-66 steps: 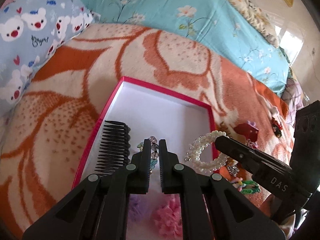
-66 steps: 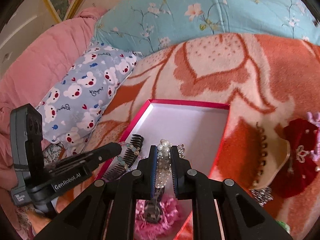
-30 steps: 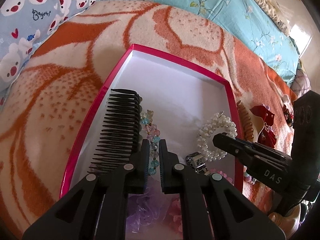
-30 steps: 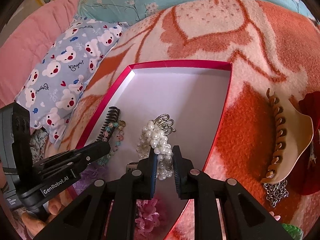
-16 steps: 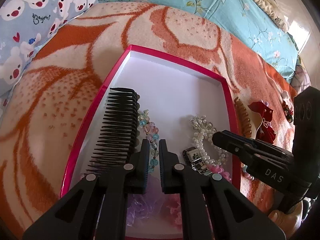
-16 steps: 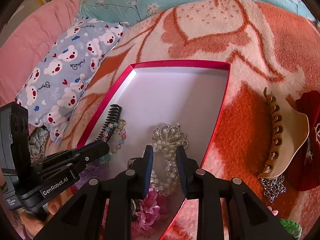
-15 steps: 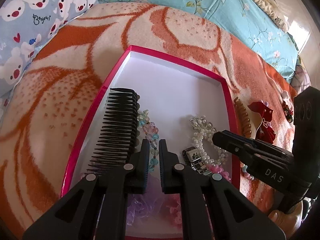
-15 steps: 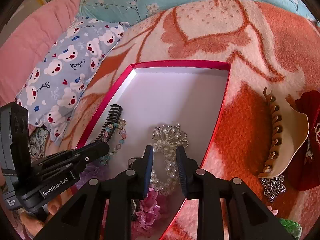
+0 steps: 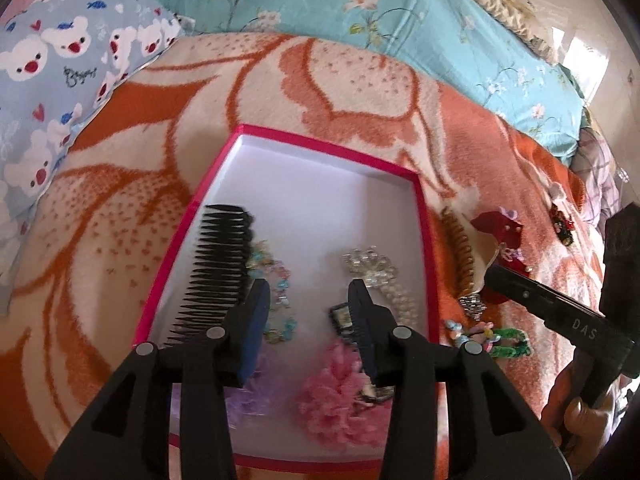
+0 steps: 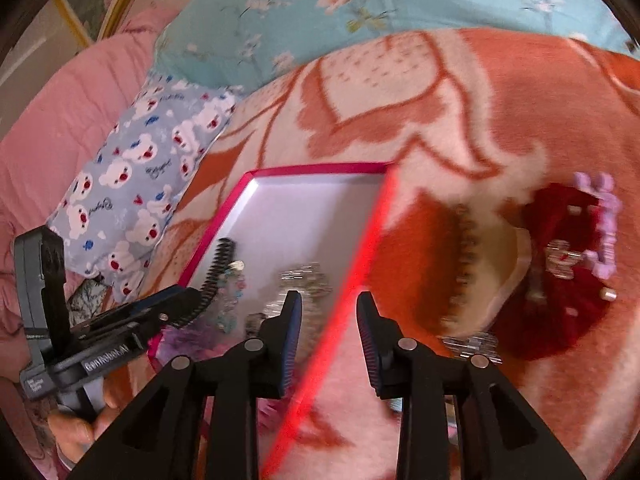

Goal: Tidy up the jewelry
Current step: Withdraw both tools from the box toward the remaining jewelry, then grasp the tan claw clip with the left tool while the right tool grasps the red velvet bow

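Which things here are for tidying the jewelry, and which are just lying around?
For the job:
- pink box
- black comb
- colored bead bracelet
- pearl bracelet
- tan hair claw, not yet in the box
- green hair tie, not yet in the box

Just lying about:
- bear pillow
- orange blanket
- blue flowered quilt

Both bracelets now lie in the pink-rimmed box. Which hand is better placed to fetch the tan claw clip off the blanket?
Right. The right gripper, jaws opening and empty, hovers at the pink-rimmed box's edge, beside the tan claw clip. The left gripper, also opening and empty, hangs over the box interior, farther away.
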A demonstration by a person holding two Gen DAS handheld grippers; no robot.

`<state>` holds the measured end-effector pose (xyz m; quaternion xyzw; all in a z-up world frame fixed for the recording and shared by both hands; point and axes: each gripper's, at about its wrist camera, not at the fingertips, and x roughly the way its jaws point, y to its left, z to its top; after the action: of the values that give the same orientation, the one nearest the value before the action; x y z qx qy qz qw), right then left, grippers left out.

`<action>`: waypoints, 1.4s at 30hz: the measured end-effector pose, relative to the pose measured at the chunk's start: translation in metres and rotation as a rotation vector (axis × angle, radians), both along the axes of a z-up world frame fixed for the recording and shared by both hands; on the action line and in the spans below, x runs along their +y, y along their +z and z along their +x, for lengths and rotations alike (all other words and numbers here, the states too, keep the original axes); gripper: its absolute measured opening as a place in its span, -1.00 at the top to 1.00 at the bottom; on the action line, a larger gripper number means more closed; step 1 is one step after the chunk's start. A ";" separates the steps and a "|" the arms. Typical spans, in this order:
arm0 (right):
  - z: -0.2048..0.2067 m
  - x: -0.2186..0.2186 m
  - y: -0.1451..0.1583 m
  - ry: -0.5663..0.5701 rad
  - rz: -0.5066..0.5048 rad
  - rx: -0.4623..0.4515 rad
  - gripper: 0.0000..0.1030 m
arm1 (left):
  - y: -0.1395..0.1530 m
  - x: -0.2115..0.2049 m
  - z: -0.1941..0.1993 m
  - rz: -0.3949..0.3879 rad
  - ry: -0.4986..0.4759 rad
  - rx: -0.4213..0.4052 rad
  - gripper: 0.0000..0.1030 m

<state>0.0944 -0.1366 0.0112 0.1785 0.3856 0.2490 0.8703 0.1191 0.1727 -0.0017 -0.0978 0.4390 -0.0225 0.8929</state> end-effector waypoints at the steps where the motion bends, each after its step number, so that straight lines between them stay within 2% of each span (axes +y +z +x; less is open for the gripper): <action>1: -0.001 -0.008 -0.001 -0.014 0.002 0.002 0.39 | 0.002 -0.004 0.000 -0.003 -0.009 -0.004 0.25; 4: -0.005 -0.038 -0.004 -0.074 0.002 0.010 0.38 | 0.009 -0.020 0.000 -0.012 -0.040 -0.015 0.10; 8: -0.008 -0.076 -0.012 -0.154 0.006 0.030 0.34 | 0.015 -0.045 0.002 -0.014 -0.092 -0.025 0.06; 10: -0.008 -0.090 -0.016 -0.186 0.007 0.041 0.33 | 0.016 -0.057 0.003 -0.013 -0.110 -0.023 -0.03; 14: -0.009 -0.110 -0.025 -0.230 0.014 0.061 0.32 | 0.015 -0.080 0.007 -0.015 -0.148 -0.014 -0.04; 18: -0.006 -0.117 -0.032 -0.238 0.012 0.074 0.29 | 0.012 -0.097 0.011 -0.014 -0.175 0.000 -0.04; 21: 0.000 -0.118 -0.038 -0.240 0.014 0.084 0.06 | 0.008 -0.107 0.014 -0.012 -0.188 0.015 -0.07; 27: 0.014 -0.113 -0.052 -0.213 0.043 0.111 0.06 | 0.000 -0.121 0.022 -0.013 -0.208 0.040 -0.07; 29: 0.017 -0.112 -0.054 -0.204 0.053 0.112 0.22 | -0.002 -0.125 0.026 -0.013 -0.216 0.050 -0.07; 30: 0.018 -0.112 -0.055 -0.202 0.055 0.110 0.59 | -0.004 -0.129 0.028 -0.015 -0.224 0.056 -0.07; 31: 0.018 -0.112 -0.054 -0.201 0.053 0.107 0.81 | -0.006 -0.133 0.030 -0.015 -0.230 0.060 -0.12; 38: 0.001 -0.137 -0.037 -0.264 0.068 0.033 0.86 | -0.021 -0.162 0.052 -0.024 -0.276 0.096 -0.18; 40: -0.004 -0.148 -0.032 -0.283 0.080 0.020 0.87 | -0.025 -0.168 0.061 -0.048 -0.277 0.111 -0.35; 42: -0.007 -0.157 -0.028 -0.298 0.092 0.011 0.87 | -0.031 -0.173 0.072 -0.065 -0.269 0.125 -0.39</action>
<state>0.0875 -0.2940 -0.0171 0.2748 0.3477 0.1338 0.8864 0.1909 -0.0008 -0.0328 -0.0680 0.5020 -0.1500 0.8490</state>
